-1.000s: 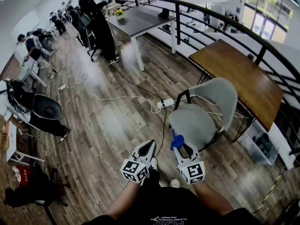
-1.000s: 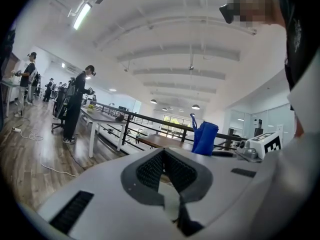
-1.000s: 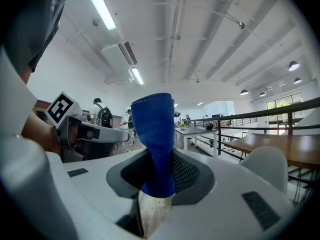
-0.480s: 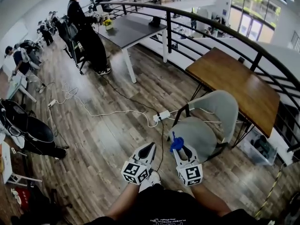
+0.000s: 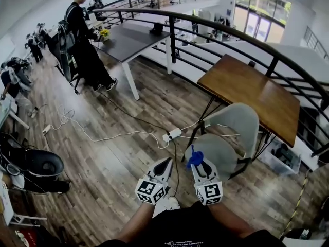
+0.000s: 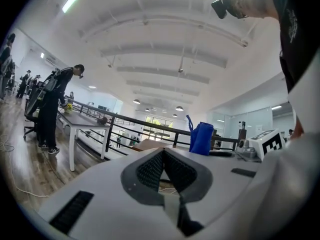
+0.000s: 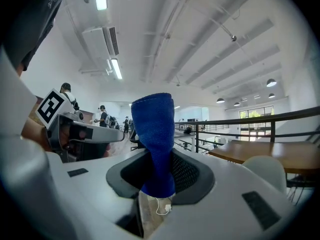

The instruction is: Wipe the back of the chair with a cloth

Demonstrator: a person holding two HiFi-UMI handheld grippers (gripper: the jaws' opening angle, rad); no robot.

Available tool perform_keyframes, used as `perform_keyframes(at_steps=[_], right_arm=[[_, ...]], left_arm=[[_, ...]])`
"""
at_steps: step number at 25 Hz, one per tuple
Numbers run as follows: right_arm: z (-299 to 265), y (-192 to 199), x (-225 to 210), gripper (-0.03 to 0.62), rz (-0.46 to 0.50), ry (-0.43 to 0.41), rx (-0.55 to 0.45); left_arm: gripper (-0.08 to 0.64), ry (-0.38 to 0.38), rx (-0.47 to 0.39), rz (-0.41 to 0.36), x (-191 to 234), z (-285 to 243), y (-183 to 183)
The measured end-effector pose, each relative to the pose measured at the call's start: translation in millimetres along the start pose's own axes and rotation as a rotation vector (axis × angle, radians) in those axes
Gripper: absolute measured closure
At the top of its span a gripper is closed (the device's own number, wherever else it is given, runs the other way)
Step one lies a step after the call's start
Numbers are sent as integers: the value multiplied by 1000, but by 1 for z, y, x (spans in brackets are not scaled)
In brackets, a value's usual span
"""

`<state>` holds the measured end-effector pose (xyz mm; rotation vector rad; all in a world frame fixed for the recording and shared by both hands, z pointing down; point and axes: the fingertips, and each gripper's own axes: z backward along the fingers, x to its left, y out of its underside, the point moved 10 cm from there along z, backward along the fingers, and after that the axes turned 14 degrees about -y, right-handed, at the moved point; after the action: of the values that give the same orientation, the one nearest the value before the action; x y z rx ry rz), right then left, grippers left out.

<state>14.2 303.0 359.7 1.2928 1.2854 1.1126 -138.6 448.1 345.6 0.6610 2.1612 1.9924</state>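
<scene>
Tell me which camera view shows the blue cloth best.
The right gripper view: the blue cloth stands large and centred, clamped by the right gripper. The head view shows only a small blue tuft; the left gripper view shows it smaller, off-centre.

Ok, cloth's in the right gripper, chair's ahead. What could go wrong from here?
The right gripper pinches the blue cloth only at its lower end; it may slip or fold against the back of the chair.
A white cable seems to run across the chair; wiping could snag it.
A power strip and cords lie on the floor near the chair: a trip hazard.
</scene>
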Motion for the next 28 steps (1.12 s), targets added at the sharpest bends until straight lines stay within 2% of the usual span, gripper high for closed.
perform_keyframes(at_steps=[11, 19, 28], right_arm=[[-14, 12, -30, 482, -27, 78, 22], [-41, 11, -83, 482, -33, 86, 14], [-49, 9, -170, 482, -56, 124, -3]], left_arm=[[554, 107, 35, 15, 2, -54, 5], [554, 158, 54, -22, 1, -123, -2], [554, 185, 94, -46, -18, -211, -4]])
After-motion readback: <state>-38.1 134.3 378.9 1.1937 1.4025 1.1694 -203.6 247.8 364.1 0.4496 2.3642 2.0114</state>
